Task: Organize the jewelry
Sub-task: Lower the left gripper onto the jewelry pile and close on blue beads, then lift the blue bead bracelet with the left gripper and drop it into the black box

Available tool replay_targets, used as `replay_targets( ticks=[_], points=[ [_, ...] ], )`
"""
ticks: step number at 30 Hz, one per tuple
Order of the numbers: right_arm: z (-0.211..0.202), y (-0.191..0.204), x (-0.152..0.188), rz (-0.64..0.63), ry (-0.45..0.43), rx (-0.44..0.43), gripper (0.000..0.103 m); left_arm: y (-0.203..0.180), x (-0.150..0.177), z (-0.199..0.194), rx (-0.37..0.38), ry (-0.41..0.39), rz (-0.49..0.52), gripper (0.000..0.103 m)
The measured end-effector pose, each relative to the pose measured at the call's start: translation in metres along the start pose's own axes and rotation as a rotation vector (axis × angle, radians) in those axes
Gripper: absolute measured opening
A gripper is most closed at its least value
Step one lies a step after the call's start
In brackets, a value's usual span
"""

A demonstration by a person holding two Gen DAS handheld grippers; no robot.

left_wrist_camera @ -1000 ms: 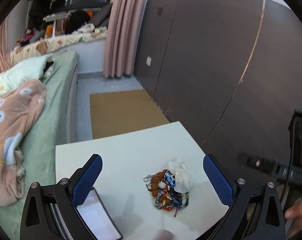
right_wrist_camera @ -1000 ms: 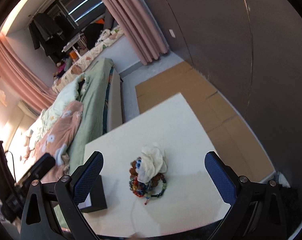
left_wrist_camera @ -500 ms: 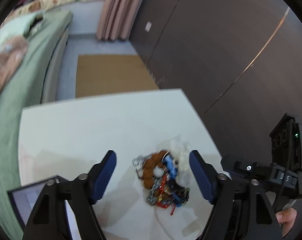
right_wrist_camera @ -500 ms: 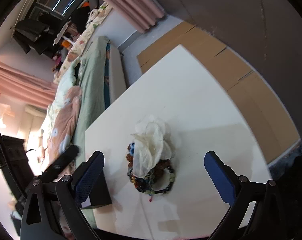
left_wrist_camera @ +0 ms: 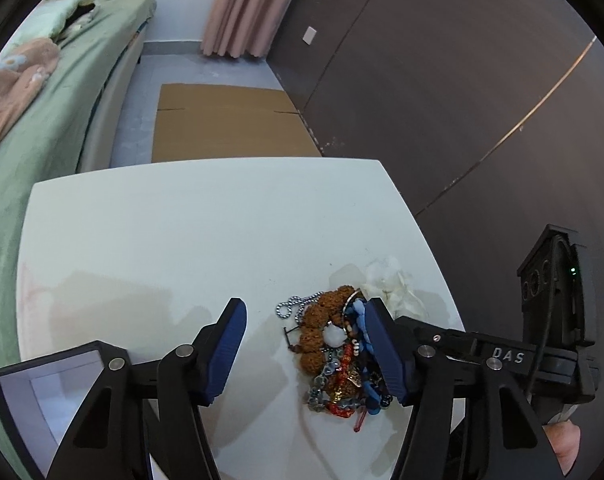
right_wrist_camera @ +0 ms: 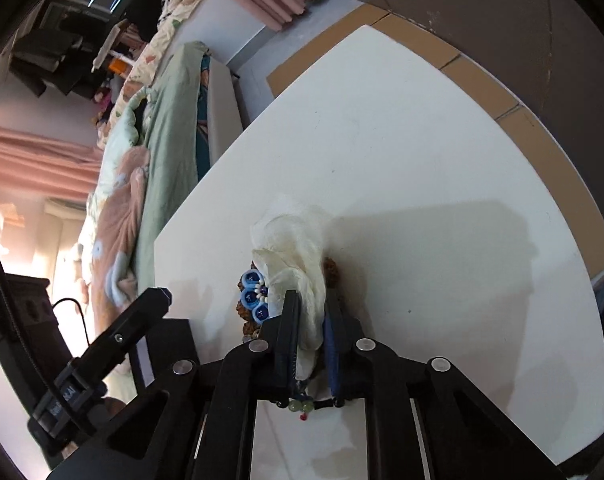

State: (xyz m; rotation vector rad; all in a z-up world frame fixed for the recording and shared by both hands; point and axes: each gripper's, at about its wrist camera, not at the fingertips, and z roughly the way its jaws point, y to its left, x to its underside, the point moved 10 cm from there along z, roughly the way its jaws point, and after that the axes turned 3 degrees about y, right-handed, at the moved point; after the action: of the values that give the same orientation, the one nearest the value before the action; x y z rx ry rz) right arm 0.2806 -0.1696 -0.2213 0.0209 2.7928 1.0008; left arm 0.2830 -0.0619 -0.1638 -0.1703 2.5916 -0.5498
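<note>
Right tongs (right_wrist_camera: pixel 311 320) now clamped on white cloth (right_wrist_camera: pixel 298 240) (earlier wide apart), left tongs (left_wrist_camera: pixel 304 344) closing around jewelry pile (left_wrist_camera: pixel 338 356), lower than before

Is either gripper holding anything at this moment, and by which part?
The right gripper is shut on the white gauze pouch, pinching its near end. The left gripper holds nothing; its jaws are closing around the jewelry pile.

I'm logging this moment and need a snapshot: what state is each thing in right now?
Right tongs: shut on the white fabric scrunchie.
Left tongs: closing around the jewelry pile, pads not yet pressing.
Jewelry pile: tangled heap lying on the white table.
Jewelry box: open, at the table's near left corner.
</note>
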Motion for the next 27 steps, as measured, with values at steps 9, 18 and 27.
replay_targets(
  ticks=[9,18,27],
  points=[
    [-0.038,-0.005,-0.007,0.029,-0.101,-0.034,0.007,-0.017,0.007,0.016,0.011,0.016,0.04,0.063],
    [-0.064,-0.013,-0.013,0.046,-0.162,-0.029,0.007,-0.04,0.012,0.036,0.022,0.029,0.092,0.056],
    [-0.077,-0.021,-0.015,0.07,-0.195,-0.031,0.007,-0.049,0.016,0.049,-0.037,0.026,0.166,0.053]
  ],
)
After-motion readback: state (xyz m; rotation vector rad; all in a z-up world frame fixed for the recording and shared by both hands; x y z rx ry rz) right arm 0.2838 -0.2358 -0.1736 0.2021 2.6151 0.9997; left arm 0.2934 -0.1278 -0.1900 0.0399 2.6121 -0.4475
